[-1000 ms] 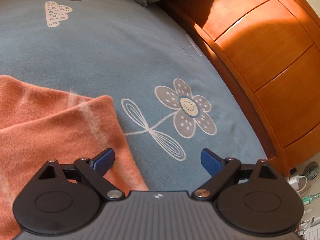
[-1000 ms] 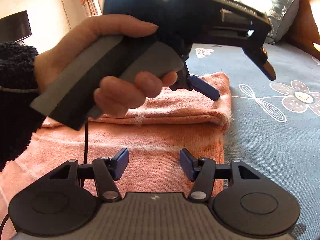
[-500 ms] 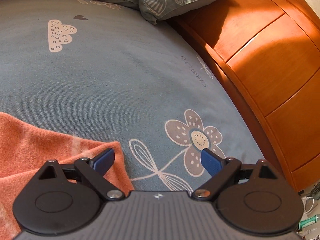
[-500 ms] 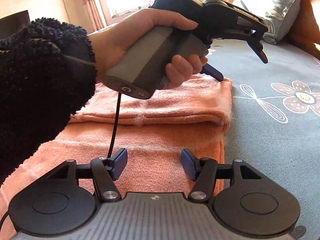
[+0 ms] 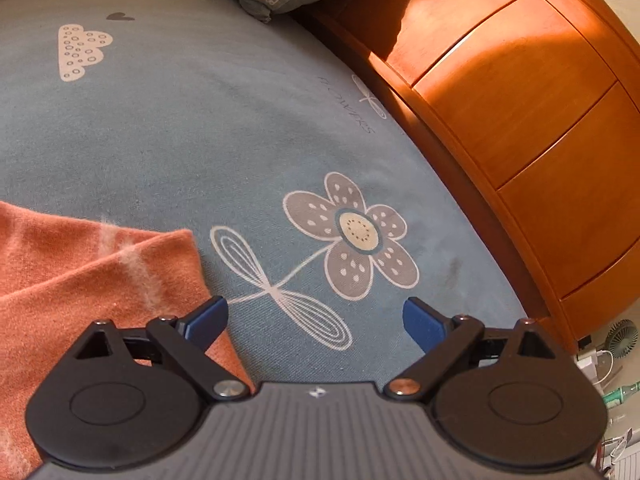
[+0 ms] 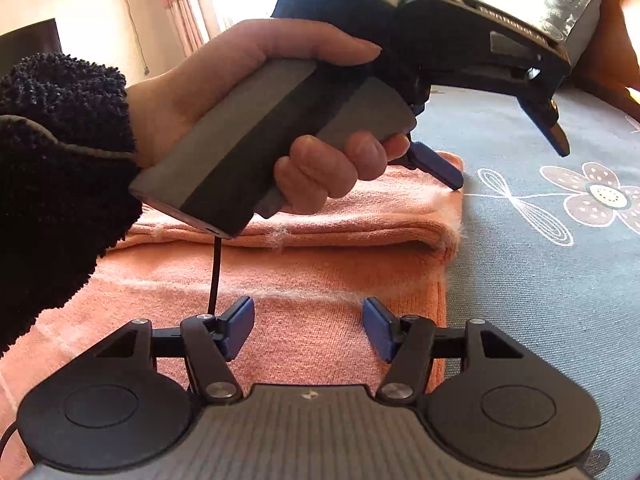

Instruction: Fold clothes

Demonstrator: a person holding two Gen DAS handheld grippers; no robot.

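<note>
1. Now both sets of jaws stand spread wide and hold nothing. The left gripper hangs over the corner of the cloth, with one blue pad above it and the other above the bed.
2. A moment ago the left gripper pointed further up the bed; now it has swung back, so the flower print and the cloth corner sit higher in its view again. The right gripper has not moved.
3. I think one fold is done and let go, and the hands are getting ready for the next one.
4. The cloth is orange and fuzzy, with pale fluffy lines. It lies flat on the blue bed, its far part folded over into a thicker band. Its right edge looks neat and straight.
</note>
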